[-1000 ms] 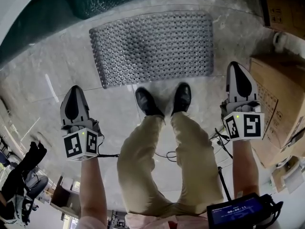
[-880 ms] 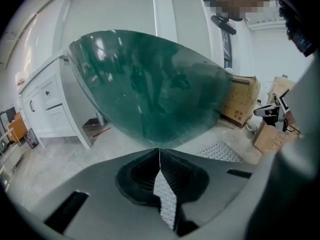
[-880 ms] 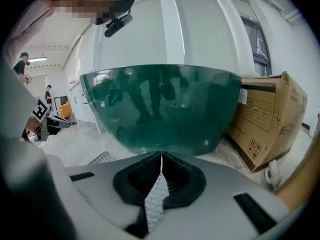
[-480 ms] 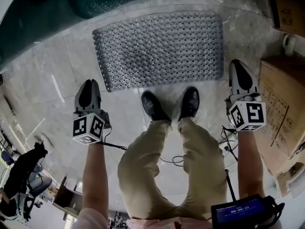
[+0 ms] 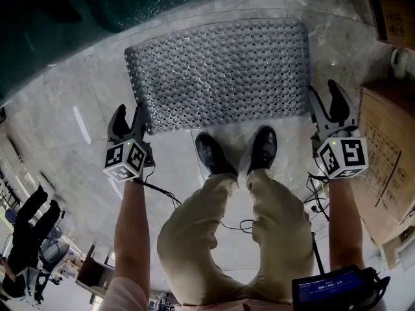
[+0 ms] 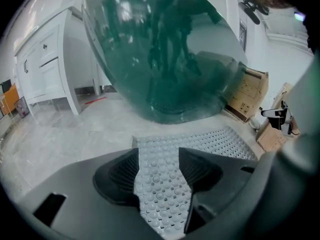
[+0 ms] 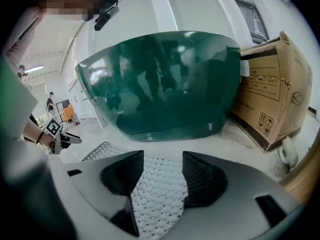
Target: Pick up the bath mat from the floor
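both grippers have dropped lower and their fingers have just been opening: the left gripper (image 5: 128, 116) and right gripper (image 5: 325, 102) now stand spread over the near corners of the bath mat (image 5: 220, 70), not yet pinching it. it lies flat on the floor (image 5: 68, 99) at 12 o'clock, so the grasp looks next. the cardboard box (image 5: 386, 144) at 3 o'clock hides its contents.

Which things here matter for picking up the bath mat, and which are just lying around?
For the job:
bath mat
left gripper and right gripper: jaws have just been opening, mat showing between them, not gripped

Lying about:
green tub
cardboard boxes
cable
white cabinet
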The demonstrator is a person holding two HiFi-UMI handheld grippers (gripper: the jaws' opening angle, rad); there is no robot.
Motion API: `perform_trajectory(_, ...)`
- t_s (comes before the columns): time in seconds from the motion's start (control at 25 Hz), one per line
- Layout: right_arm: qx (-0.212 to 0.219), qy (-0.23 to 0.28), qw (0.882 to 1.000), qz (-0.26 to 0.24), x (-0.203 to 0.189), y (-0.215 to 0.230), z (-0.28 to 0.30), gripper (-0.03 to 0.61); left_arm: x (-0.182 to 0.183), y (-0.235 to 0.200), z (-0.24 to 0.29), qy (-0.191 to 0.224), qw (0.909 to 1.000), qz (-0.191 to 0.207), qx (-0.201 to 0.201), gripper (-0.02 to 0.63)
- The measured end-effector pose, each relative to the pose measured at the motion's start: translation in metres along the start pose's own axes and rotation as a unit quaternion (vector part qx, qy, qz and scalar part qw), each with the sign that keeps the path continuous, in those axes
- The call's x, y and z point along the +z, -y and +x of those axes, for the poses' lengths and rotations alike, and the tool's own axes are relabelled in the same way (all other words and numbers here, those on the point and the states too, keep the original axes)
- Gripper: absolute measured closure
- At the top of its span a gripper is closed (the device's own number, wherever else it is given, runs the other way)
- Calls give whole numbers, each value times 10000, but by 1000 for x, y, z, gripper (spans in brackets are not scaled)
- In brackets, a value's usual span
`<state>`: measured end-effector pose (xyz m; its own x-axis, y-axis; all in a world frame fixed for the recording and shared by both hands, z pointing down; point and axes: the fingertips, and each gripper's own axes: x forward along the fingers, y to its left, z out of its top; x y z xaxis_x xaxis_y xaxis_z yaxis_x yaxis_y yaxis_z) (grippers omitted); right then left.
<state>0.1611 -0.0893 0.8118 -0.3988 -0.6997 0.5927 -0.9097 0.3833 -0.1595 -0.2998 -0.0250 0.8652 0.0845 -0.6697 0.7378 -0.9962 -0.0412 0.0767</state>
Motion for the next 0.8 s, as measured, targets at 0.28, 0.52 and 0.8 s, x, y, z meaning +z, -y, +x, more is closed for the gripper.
perform_trajectory(0.28,-23,-74,10000,-1,-17,12,12,344,-31,-19,31,-256,9996,-46,146,367)
perform_trajectory(0.52,51,-36,10000,27,-22,20,19,345,-55,-38,59,-466,9986,-101,248,368)
perform_trajectory(0.8,86,-67,9999,47,-23,23,19,345,-79,-49,86,-768,9965,-58,322,368)
